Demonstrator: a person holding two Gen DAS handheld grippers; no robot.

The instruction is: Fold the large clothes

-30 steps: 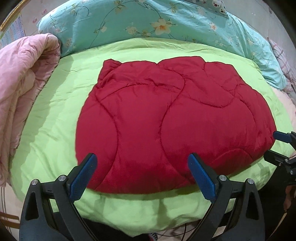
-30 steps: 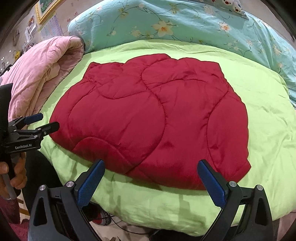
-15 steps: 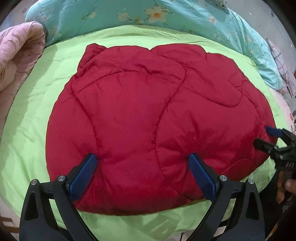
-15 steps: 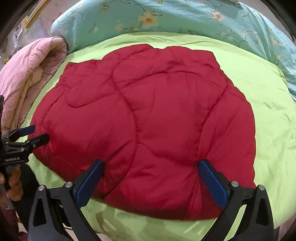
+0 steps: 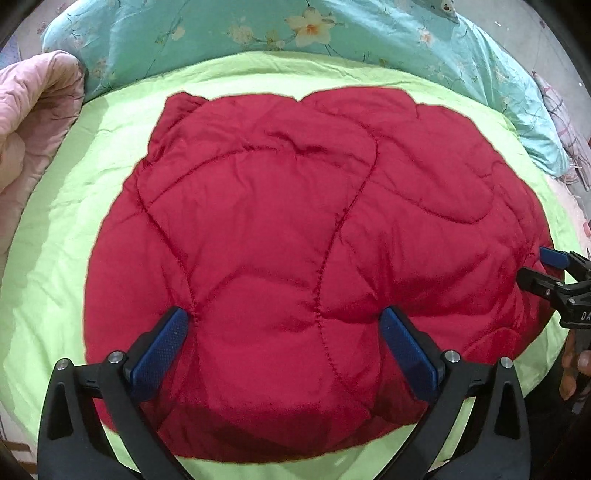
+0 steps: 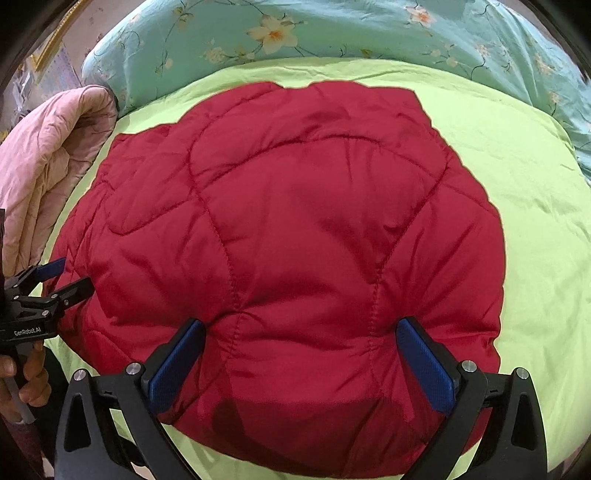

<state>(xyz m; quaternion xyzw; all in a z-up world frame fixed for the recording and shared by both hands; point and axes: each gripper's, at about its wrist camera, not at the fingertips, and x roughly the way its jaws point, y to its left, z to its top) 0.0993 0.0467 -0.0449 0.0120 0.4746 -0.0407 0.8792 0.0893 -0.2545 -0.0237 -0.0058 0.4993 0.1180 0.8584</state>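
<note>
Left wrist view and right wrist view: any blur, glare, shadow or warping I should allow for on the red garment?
Left wrist view: sharp, no glare; strong fisheye bulge rounds the red garment and green sheet; a shadow darkens the near hem between the left tongs. Right wrist view: the same bulge, black vignette at the corners, a dark patch on the near hem by the right tongs.

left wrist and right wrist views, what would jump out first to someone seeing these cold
The red quilted jacket dominates, spread flat in the middle of a lime-green cover on the bed. Both claws, left and right, are open with their blue pads pressed into its near edge. A floral teal quilt lies along the far side, and a pink quilt is bunched at the left.
</note>
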